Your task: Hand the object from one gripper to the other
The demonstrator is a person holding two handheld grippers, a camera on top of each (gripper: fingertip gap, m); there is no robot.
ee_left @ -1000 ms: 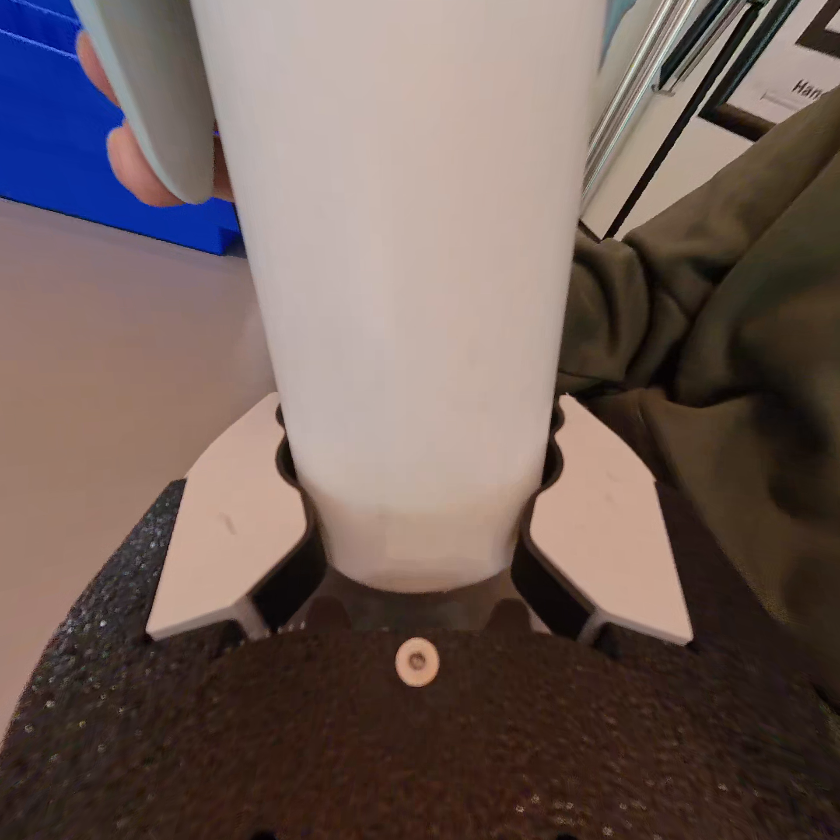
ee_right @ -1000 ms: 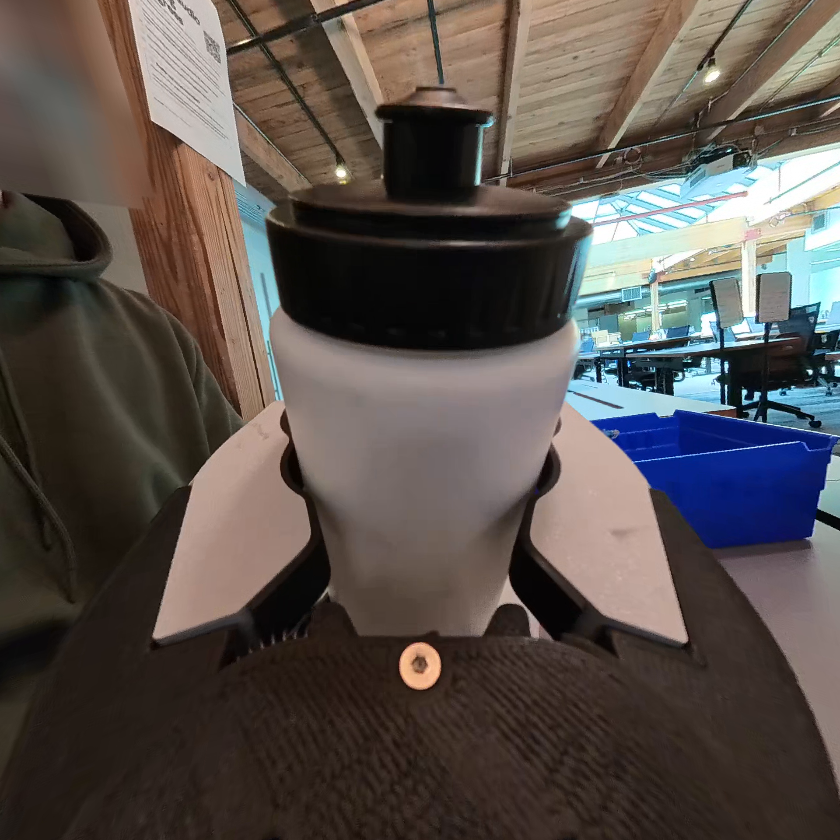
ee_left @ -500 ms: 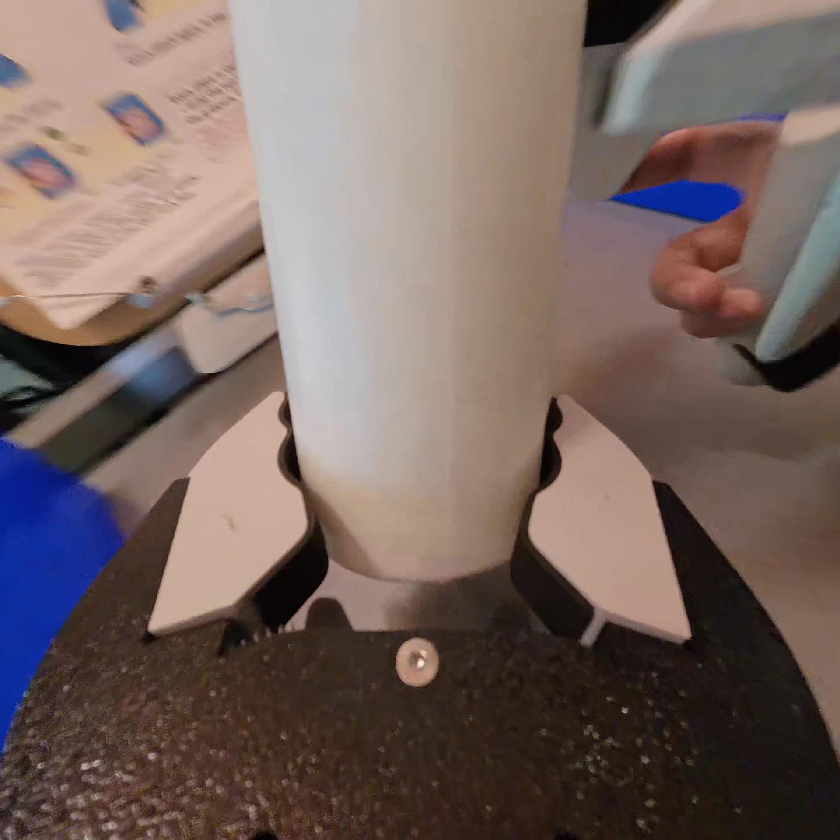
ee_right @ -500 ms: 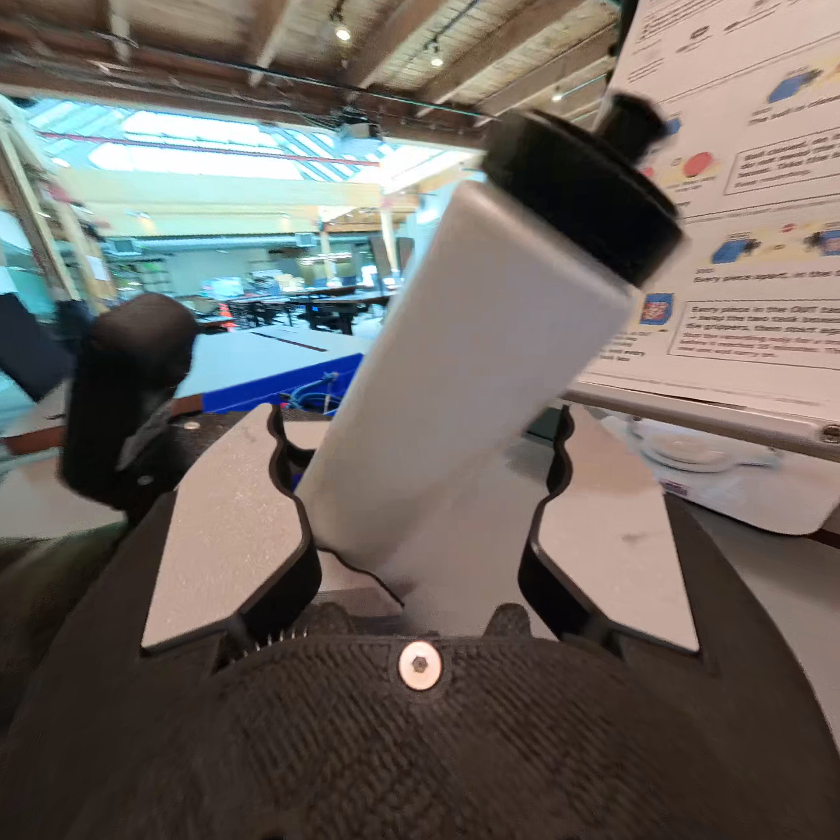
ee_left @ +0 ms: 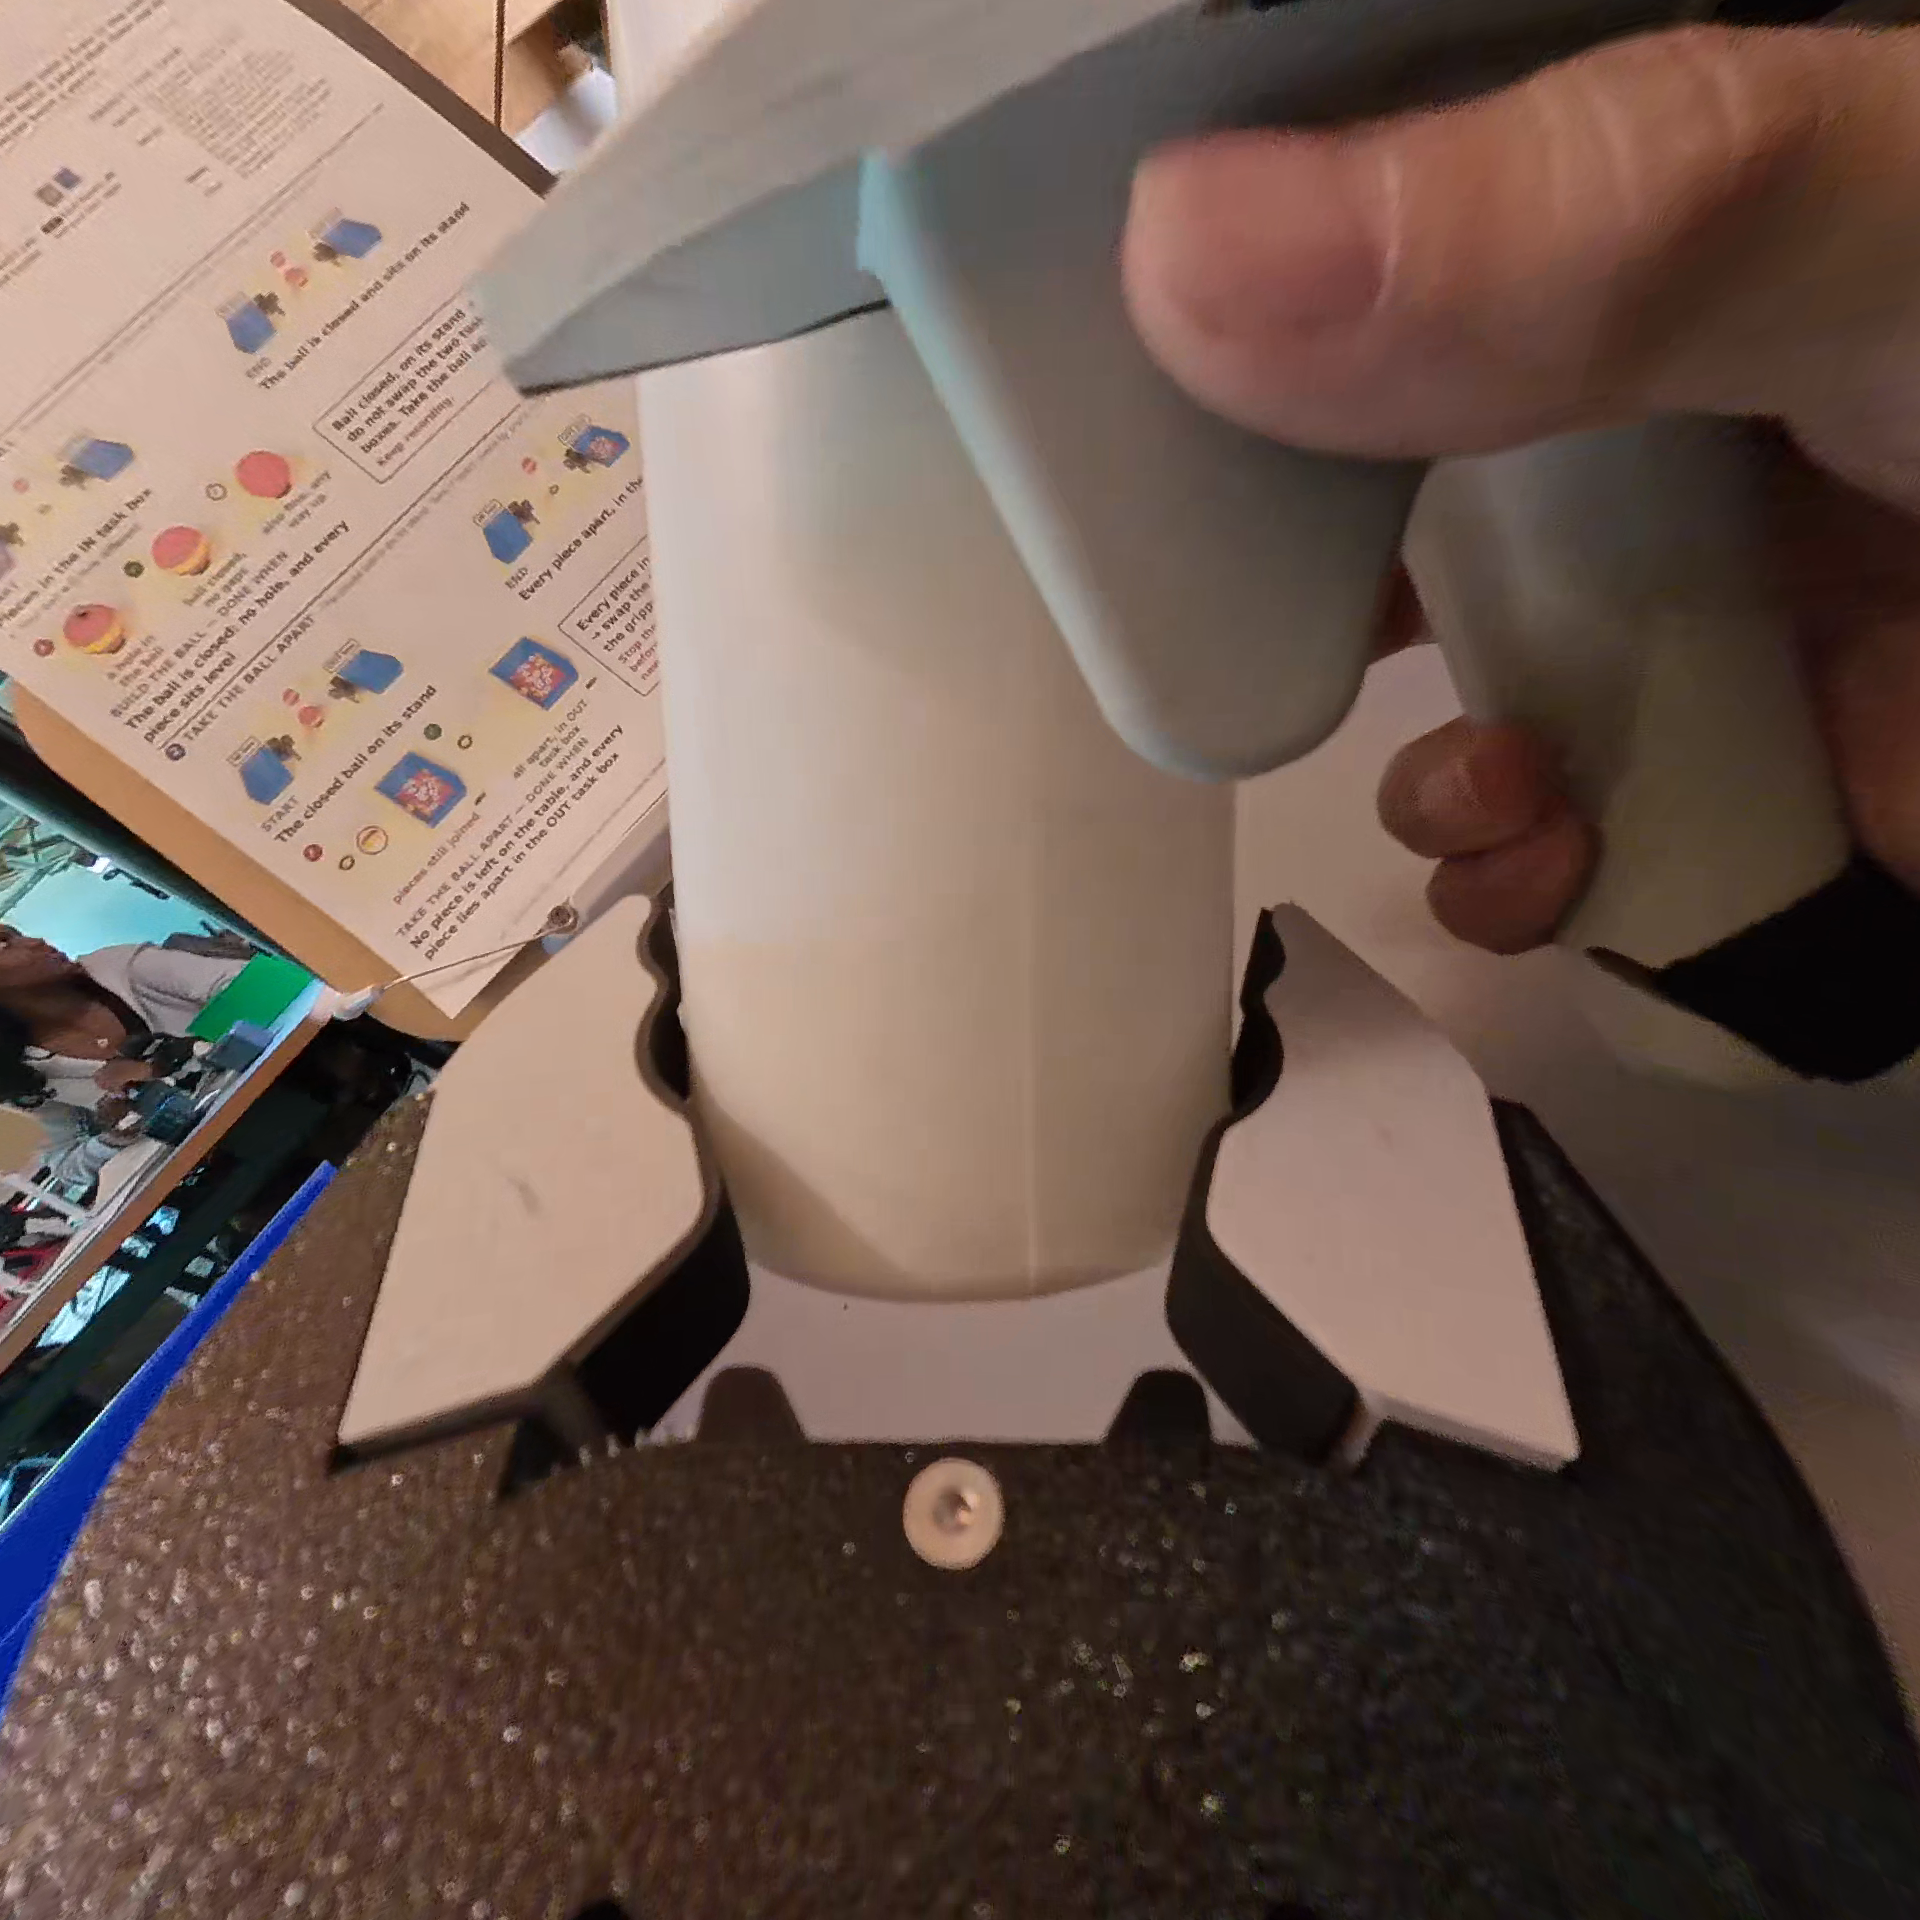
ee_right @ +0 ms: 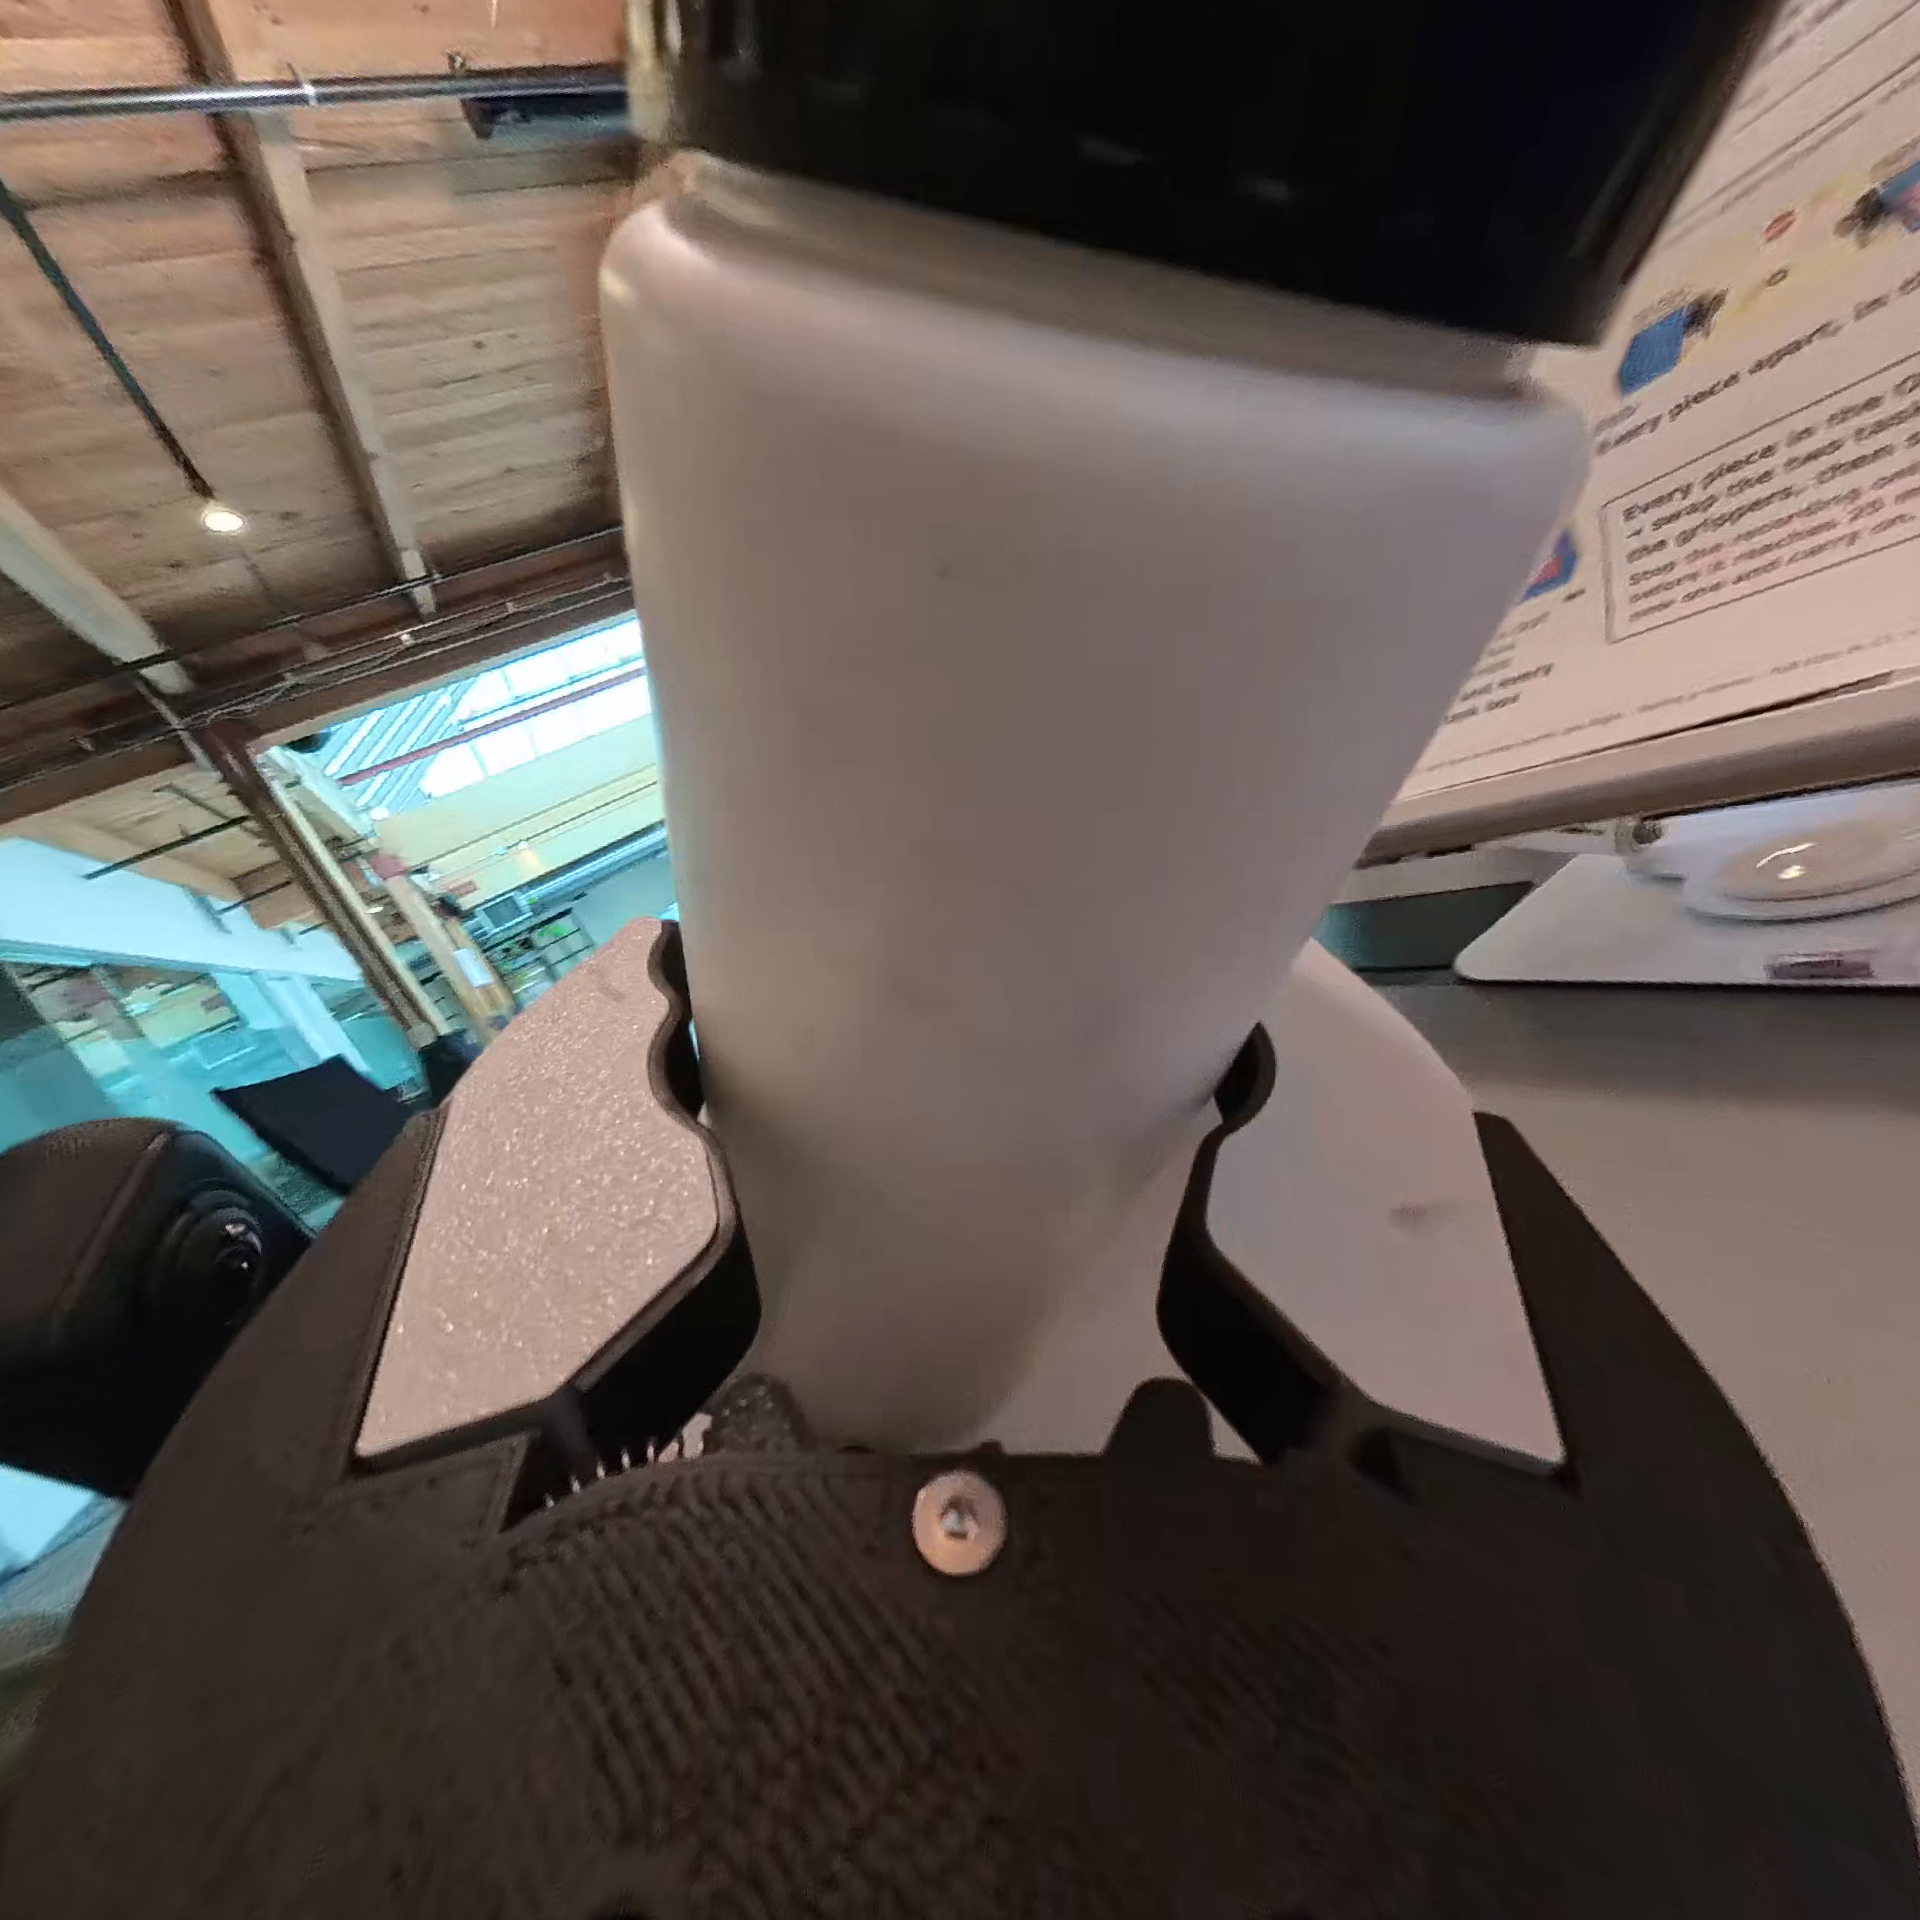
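Both grippers grasped the white bottle (ee_left: 935,935): the left gripper (ee_left: 951,1049) near its base, the right gripper (ee_right: 961,1081) apparently just below the black cap (ee_right: 1195,135).

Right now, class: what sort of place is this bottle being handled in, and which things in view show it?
Probably a shared workshop or open office: bare timber ceiling, an illustrated instruction sheet propped by the table, and more work areas beyond.

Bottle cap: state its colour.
Black cap on the white bottle; right wrist view shows it best.
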